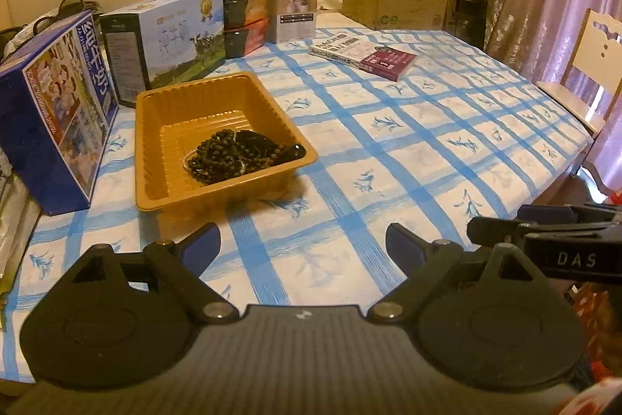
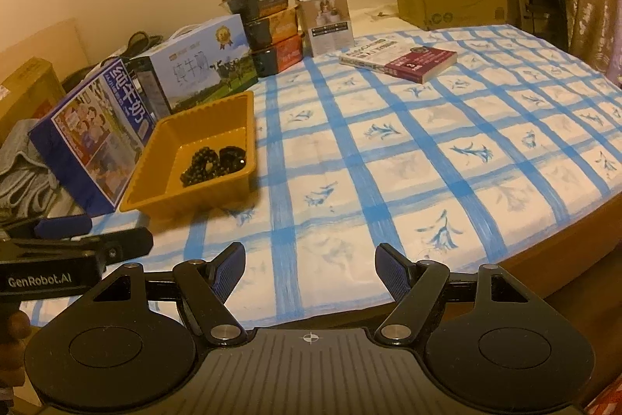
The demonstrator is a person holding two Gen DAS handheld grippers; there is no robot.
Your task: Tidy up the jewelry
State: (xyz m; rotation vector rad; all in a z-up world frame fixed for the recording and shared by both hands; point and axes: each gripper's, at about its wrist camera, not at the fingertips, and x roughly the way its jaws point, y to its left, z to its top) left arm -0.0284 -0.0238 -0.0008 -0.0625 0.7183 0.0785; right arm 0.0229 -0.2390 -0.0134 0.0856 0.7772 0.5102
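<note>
The left gripper (image 1: pixel 303 246) is nearest in its own view; its two fingers with blue ribbed pads (image 1: pixel 202 244) stand wide apart, with nothing between them and only the tablecloth (image 1: pixel 408 158) below. The right gripper (image 2: pixel 310 271) is the same; its fingers are well spread, they hold nothing and touch nothing. Each gripper is seen from the side at the edge of the other's view.

Just beyond the left gripper, on the left part of the table, stands the tray (image 1: pixel 155 150); it is of thin amber plastic, rectangular, with ribbed walls and a flat rim; its long axis runs away from the grippers toward the boxes at the back. In its near right corner lies the jewelry (image 1: pixel 237 154); it is a heap of dark round beads on strings, glossy, with one bigger smooth black piece against the right wall; the heap is stretched across the tray, from left to right.

The cloth is white with blue painted squares and small blue flowers. Beside the tray, at its left, stands a dark blue carton (image 1: pixel 54 111); behind it a light blue milk box (image 1: pixel 171 37) with cows; farther, on the open cloth, a book (image 1: pixel 363 55) lies flat.
</note>
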